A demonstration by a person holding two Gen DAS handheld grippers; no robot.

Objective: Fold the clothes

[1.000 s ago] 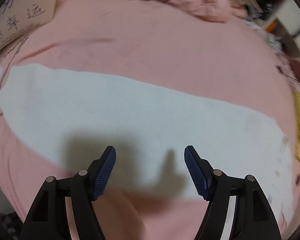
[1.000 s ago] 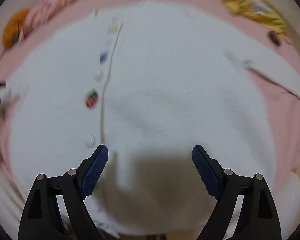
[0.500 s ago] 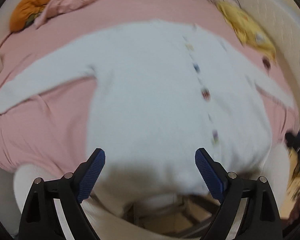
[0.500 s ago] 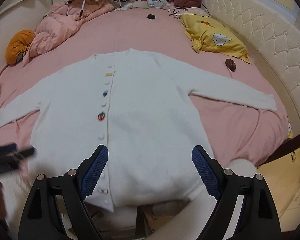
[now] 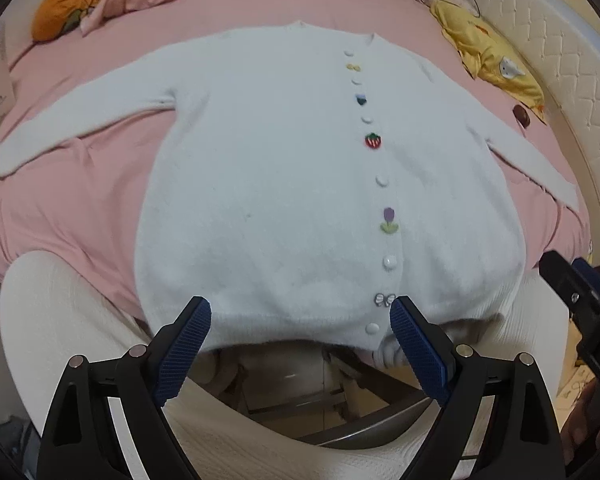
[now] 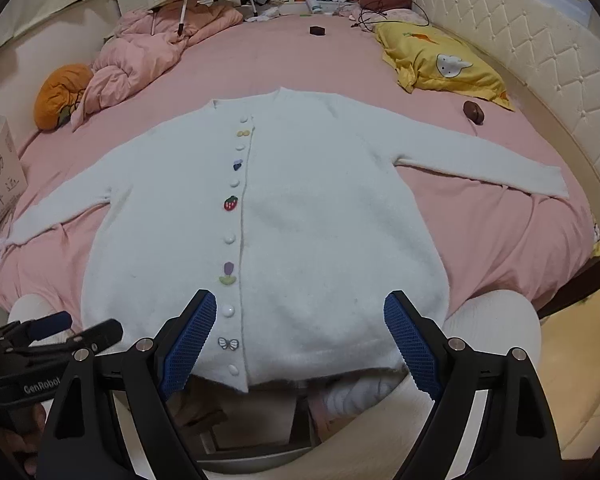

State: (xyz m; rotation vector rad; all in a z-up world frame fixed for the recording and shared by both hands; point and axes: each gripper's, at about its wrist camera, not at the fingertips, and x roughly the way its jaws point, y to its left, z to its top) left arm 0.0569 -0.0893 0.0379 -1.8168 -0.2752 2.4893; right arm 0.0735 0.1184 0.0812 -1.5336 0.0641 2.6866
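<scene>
Across the pink bed sheet [image 6: 280,56] a white cardigan [image 6: 320,220] lies flat, front up, both sleeves spread wide toward nine and three o'clock, hem at the near bed edge at six o'clock. Down its placket runs a line of buttons, a red strawberry button [image 6: 231,203] midway and a bow button [image 5: 385,299] near the hem. At six o'clock the left gripper [image 5: 300,354] hangs just off the hem, blue pads spread wide, holding nothing. Beside it the right gripper [image 6: 298,338] is likewise parted and empty above the hem. Up at one o'clock sits a yellow pillow [image 6: 440,64]; at ten o'clock, an orange cushion [image 6: 62,94] against a crumpled pink quilt [image 6: 140,60].
</scene>
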